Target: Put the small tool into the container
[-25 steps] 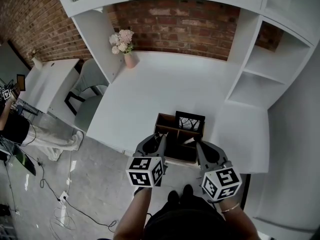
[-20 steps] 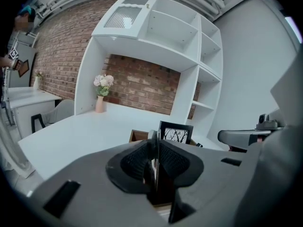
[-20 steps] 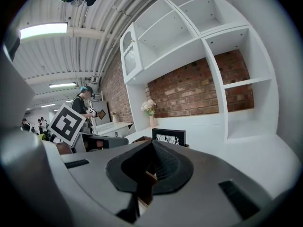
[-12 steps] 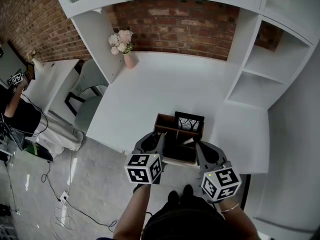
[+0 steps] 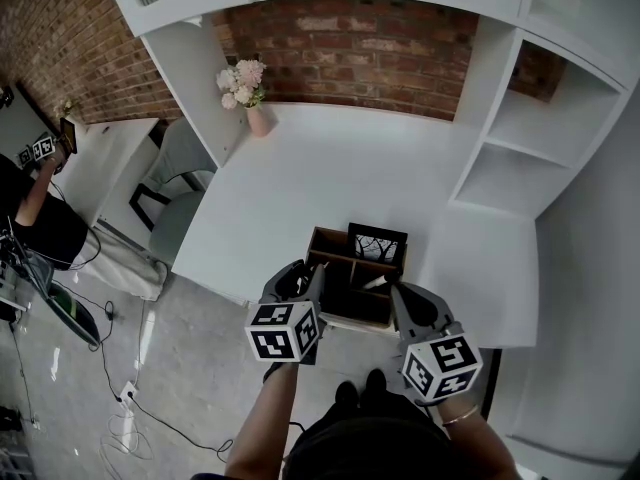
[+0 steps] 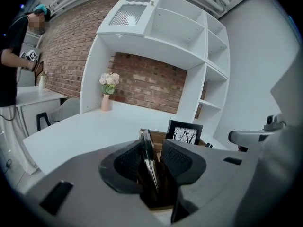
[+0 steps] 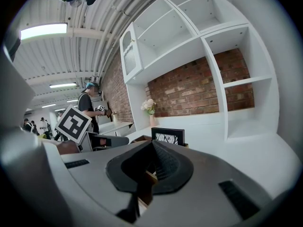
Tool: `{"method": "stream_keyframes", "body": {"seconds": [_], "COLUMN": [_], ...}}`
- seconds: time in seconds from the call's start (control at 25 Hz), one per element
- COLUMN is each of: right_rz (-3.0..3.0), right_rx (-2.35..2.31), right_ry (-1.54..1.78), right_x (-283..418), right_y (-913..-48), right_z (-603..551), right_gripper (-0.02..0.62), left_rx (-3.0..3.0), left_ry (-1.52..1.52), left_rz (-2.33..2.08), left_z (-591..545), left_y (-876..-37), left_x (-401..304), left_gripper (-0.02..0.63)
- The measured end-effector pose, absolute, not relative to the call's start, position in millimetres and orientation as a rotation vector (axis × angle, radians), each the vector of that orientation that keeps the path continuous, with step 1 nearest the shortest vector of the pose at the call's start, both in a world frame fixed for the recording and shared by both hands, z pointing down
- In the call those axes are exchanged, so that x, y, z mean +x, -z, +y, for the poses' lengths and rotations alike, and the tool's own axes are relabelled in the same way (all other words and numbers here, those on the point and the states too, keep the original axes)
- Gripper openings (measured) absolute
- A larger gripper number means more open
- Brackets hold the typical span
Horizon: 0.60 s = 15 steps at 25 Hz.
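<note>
A brown wooden container (image 5: 325, 235) with compartments stands at the near edge of the white desk (image 5: 300, 168); a black picture frame (image 5: 378, 243) stands at its back. My left gripper (image 5: 312, 274) hangs over the container's left side. In the left gripper view, a thin dark tool (image 6: 149, 164) stands upright between the jaws of the left gripper (image 6: 152, 143), leaning on the left pad with a gap to the right pad. These jaws are opening. The container (image 6: 159, 135) lies just beneath. My right gripper (image 5: 397, 294) hovers at the container's right side, shut and empty (image 7: 152, 145).
A pink vase of flowers (image 5: 247, 93) stands at the desk's far left corner. White shelves (image 5: 520, 158) rise on the right. A grey chair (image 5: 175, 183) sits left of the desk, and a person (image 5: 30, 218) stands further left. Cables lie on the floor.
The left gripper has shifted slightly left and its jaws have spread apart from the tool. The right gripper has stayed put. The person at the left has moved.
</note>
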State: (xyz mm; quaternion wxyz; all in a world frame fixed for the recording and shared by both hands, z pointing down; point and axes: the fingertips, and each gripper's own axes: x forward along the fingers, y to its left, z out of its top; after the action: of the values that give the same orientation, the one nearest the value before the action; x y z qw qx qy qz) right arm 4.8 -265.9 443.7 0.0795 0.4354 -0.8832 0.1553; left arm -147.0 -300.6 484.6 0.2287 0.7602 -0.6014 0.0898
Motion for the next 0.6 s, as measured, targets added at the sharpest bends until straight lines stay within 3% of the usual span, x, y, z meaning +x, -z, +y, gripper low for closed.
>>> {"method": "stream_keyframes", "body": {"seconds": [0.6], "right_rz": [-2.653], "right_rx": [1.272], "right_ry": [-0.469], "right_x": [0], "right_y": [-443], "right_z": [-261], "right_gripper": [0.003], "left_rx": [2.01], "left_ry": [-0.199], "left_rz": [-1.667], "left_z": [-285], "left_y": [-498], "left_x": [-169], "left_gripper": [0.141]}}
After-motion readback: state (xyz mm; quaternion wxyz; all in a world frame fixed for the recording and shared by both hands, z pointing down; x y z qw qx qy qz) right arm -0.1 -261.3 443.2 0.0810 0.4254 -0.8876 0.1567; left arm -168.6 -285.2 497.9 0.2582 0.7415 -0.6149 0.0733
